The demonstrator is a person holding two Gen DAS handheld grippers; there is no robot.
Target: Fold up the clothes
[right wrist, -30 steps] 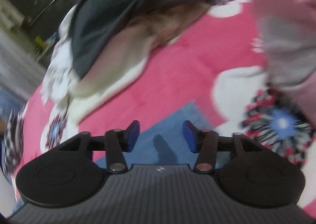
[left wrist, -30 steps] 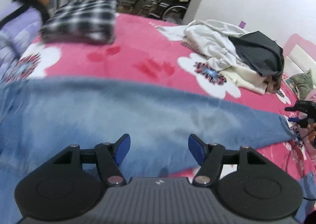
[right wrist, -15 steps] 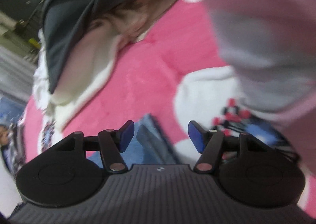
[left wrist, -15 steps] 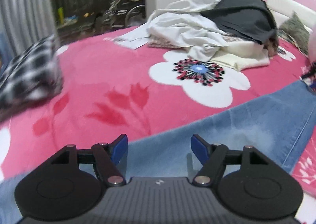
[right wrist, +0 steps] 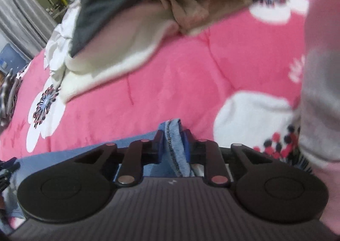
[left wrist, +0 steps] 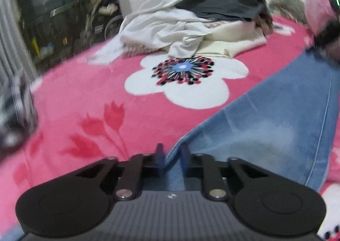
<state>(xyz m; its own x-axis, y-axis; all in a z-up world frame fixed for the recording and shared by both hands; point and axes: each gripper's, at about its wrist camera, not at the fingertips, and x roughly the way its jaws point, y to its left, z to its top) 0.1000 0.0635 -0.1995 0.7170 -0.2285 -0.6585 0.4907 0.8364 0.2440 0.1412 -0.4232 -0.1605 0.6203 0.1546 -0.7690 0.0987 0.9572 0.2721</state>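
now both grippers (left wrist: pixel 172 156) (right wrist: pixel 172 145) are closing on jeans (left wrist: pixel 265 126).

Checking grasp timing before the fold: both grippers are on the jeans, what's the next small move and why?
Probably finish the pinch, then lift both ends together. The right gripper is closing with the bunched hem of the jeans between its pads; the left gripper is closing on the denim edge, which lies flat on the pink blanket.

Bed covered by pink blanket (left wrist: pixel 89 96) with white flower print. Blue jeans (left wrist: pixel 265 130) lie flat on it, just ahead and right of the left-hand gripper. Heap of white and dark clothes (left wrist: pixel 197 24) farther ahead. Checked garment (left wrist: pixel 17 113) at far left.
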